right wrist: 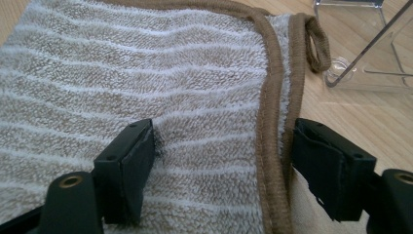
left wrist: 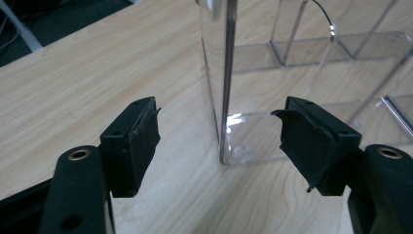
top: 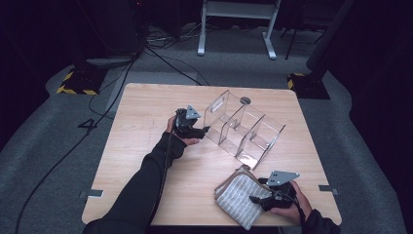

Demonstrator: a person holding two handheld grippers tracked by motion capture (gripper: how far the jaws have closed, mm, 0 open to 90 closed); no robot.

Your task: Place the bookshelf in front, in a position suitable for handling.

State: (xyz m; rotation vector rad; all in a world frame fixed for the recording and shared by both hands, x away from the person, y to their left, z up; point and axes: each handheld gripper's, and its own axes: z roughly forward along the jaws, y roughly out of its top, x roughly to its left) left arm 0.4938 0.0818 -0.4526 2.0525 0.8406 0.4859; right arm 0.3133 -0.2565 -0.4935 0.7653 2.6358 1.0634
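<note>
A clear acrylic organizer [top: 243, 129] with several compartments stands slanted across the middle of the wooden table [top: 146, 107]. My left gripper [top: 204, 129] is at its near-left end. In the left gripper view the jaws [left wrist: 219, 146] are open, and the organizer's upright end wall [left wrist: 226, 73] stands just ahead between them, untouched by the pads. A folded beige towel with white stripes [top: 236, 195] lies at the front right. My right gripper [top: 255, 199] hovers low over it, open. Its jaws [right wrist: 221, 161] straddle the brown hem of the towel [right wrist: 146, 73].
A small grey round disc [top: 245, 101] lies on the table behind the organizer. A corner of the organizer [right wrist: 370, 63] sits close beyond the towel. Metal brackets [top: 91, 193] mark the table's side edges. Cables and white desk legs [top: 270, 46] are on the floor beyond.
</note>
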